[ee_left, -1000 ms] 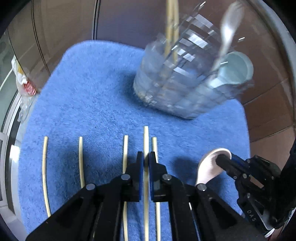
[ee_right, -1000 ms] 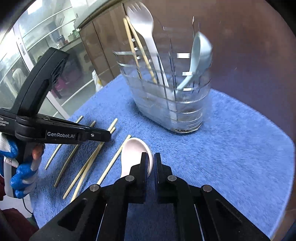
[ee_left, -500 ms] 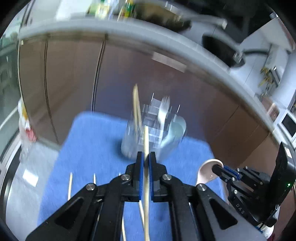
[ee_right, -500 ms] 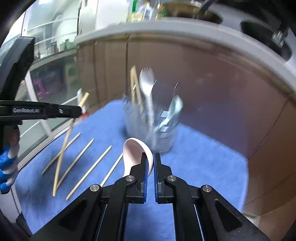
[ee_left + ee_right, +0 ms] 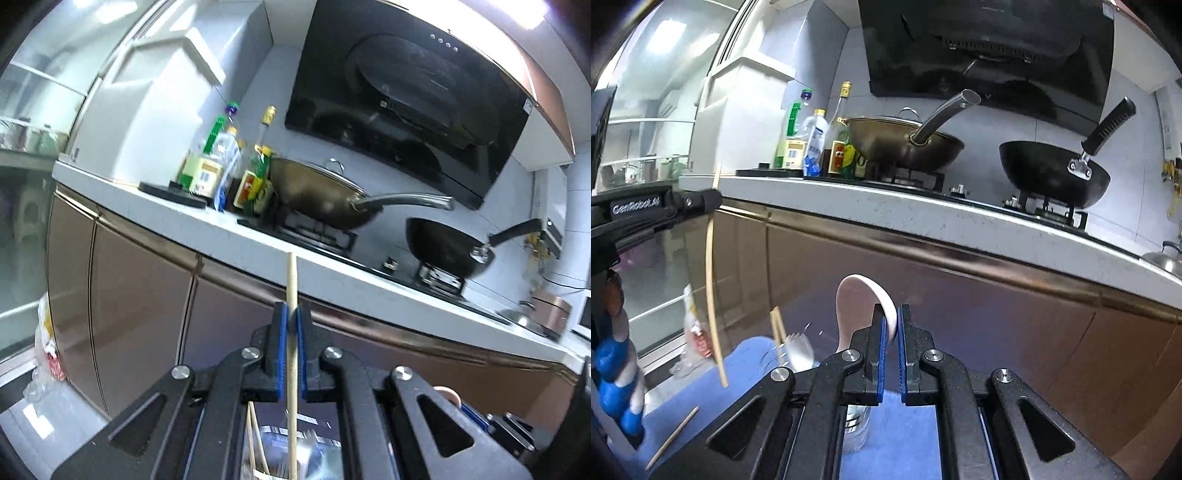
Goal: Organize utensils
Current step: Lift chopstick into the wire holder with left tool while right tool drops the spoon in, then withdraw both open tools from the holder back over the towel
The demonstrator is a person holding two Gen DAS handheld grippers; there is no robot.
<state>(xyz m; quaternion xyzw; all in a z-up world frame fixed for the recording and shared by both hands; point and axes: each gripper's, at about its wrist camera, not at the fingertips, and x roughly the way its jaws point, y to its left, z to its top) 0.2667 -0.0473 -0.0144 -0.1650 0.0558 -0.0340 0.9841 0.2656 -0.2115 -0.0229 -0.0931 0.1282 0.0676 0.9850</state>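
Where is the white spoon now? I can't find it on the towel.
In the right wrist view, the white spoon is held up between the right gripper's fingers, in front of the brown cabinets, above the utensil holder.

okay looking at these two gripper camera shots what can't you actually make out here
- Left wrist view: the utensil holder is blurred and mostly hidden behind the left gripper; its contents are unclear.
- Left wrist view: the chopstick runs off the bottom edge.
- Right wrist view: the spoon handle is hidden behind the right gripper.
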